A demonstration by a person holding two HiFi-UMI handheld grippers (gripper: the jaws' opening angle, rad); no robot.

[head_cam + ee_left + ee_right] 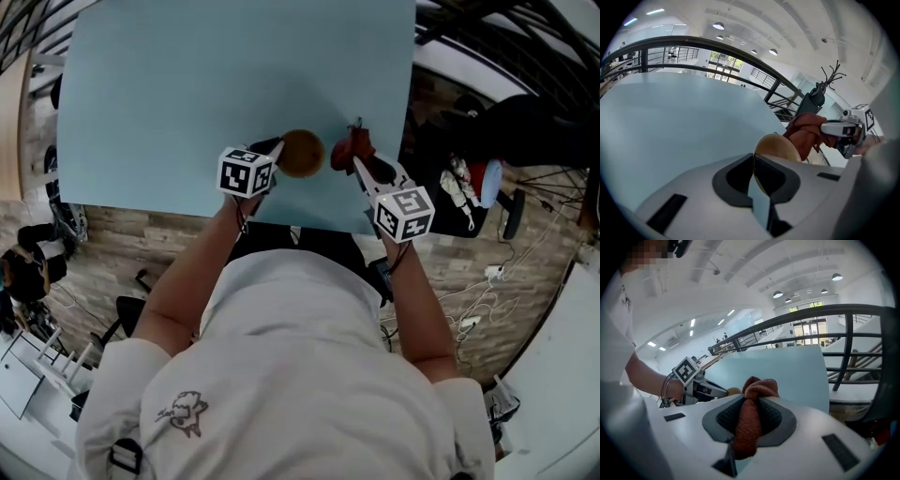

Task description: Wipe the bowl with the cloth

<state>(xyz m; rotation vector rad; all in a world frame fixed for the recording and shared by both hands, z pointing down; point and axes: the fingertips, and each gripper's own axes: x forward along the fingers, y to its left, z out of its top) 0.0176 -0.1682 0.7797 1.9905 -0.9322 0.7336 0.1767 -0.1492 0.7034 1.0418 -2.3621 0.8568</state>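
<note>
A tan wooden bowl (301, 153) is held on edge above the near part of the light blue table (187, 94). My left gripper (271, 156) is shut on its rim. In the left gripper view the bowl (776, 150) rises from between the jaws, its rim pinched thin. A rust-red cloth (351, 146) hangs just right of the bowl, a small gap apart, with my right gripper (361, 161) shut on it. The cloth (752, 416) fills the jaws in the right gripper view, bunched at the top. From the left gripper view the cloth (804, 131) and the right gripper (839, 129) show beyond the bowl.
The table's near edge (281, 220) runs just below both grippers. A dark railing (853, 338) stands beyond the table's right side, and cluttered floor with cables (487, 272) lies to the right. A black coat stand (820, 91) rises behind the cloth.
</note>
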